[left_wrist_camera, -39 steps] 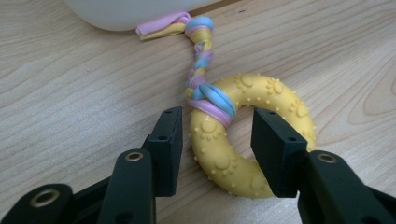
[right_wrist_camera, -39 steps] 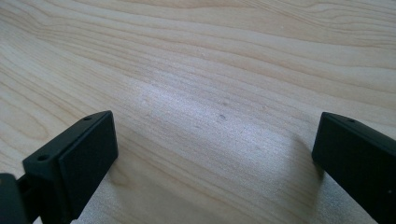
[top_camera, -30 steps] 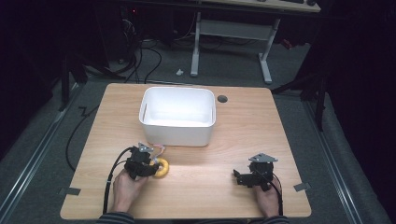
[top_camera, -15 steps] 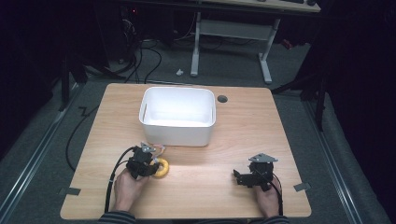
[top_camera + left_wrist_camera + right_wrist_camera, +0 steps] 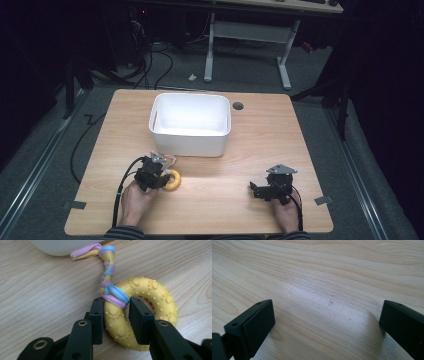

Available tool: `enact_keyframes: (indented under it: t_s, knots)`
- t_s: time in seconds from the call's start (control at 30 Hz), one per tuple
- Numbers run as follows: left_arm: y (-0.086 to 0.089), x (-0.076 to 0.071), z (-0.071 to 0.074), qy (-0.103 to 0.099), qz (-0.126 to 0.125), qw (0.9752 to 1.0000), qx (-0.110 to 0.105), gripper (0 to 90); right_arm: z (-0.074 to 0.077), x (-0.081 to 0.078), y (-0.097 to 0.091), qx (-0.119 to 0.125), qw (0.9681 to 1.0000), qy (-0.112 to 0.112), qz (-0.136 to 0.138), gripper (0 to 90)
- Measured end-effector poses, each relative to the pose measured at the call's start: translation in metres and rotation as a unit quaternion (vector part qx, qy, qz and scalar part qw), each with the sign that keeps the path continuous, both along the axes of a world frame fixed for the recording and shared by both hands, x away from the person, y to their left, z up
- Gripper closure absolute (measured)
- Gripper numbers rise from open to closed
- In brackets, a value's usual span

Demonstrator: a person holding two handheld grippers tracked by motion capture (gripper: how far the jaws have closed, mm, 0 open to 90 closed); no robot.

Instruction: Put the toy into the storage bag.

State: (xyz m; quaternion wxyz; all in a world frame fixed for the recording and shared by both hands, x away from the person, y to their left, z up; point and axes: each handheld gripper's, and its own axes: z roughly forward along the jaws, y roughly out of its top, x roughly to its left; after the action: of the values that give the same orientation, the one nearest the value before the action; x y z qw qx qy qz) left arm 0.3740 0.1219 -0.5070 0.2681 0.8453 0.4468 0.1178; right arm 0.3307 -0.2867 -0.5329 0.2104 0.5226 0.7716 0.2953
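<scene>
My left gripper (image 5: 115, 315) has its jaws closed on the yellow ring toy (image 5: 140, 315), which lies on the wooden table (image 5: 260, 150) just in front of the white bin (image 5: 190, 125), near the table's front left. Its braided rope (image 5: 107, 272) runs off under the bin's rounded edge, the end hidden. My right gripper (image 5: 327, 322) sits wide open over bare wood, holding nothing, with free room around it. Nothing has shifted since a second ago.
</scene>
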Motion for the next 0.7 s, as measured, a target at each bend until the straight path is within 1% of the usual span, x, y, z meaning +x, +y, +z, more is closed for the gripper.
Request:
enact_keyframes:
  t_s: [0.1,0.17,0.2,0.23,0.33,0.37,0.4,0.43,0.53,0.57,0.6,0.7]
  knots:
    - [0.002,-0.002,0.002,-0.001,0.0,1.0,0.001,65.8,0.0,0.0,0.0,0.0,1.0,0.0,0.0,0.0]
    - [0.006,-0.004,0.005,-0.002,0.007,1.0,-0.007,65.8,0.0,0.0,0.0,-0.001,1.0,0.0,0.0,0.0]
    - [0.006,-0.004,0.005,-0.002,0.007,1.0,-0.007,65.8,0.0,0.0,0.0,-0.001,1.0,0.0,0.0,0.0]
    - [0.01,-0.006,0.008,-0.003,0.011,0.9998,-0.014,65.9,0.0,0.0,0.0,0.0,1.0,0.0,0.001,0.0]
    - [0.014,-0.008,0.012,-0.005,0.013,0.9997,-0.019,65.9,0.0,0.0,0.0,0.0,1.0,0.0,0.0,0.0]
    - [0.018,-0.01,0.015,-0.008,0.016,0.9996,-0.021,65.9,0.0,0.0,0.0,0.0,1.0,0.0,0.001,0.0]
    - [0.018,-0.01,0.015,-0.008,0.016,0.9996,-0.021,65.9,0.0,0.0,0.0,0.0,1.0,0.0,0.0,0.0]
    - [0.023,-0.011,0.017,-0.013,0.018,0.9995,-0.025,66.0,0.0,0.0,0.0,0.0,1.0,0.0,0.0,0.0]
    - [0.027,-0.013,0.02,-0.015,0.022,0.9993,-0.026,66.1,0.0,0.0,0.0,0.0,1.0,0.0,0.001,0.0]
    - [0.031,-0.014,0.023,-0.018,0.025,0.9993,-0.022,66.8,0.0,0.0,0.0,0.0,1.0,0.0,0.001,0.0]
    - [0.031,-0.014,0.023,-0.018,0.025,0.9993,-0.022,67.0,0.0,0.0,0.0,0.0,1.0,0.0,0.001,0.0]
    - [0.038,-0.017,0.028,-0.017,0.036,0.9989,-0.024,67.1,0.0,0.0,0.0,0.0,1.0,0.0,0.0,0.0]
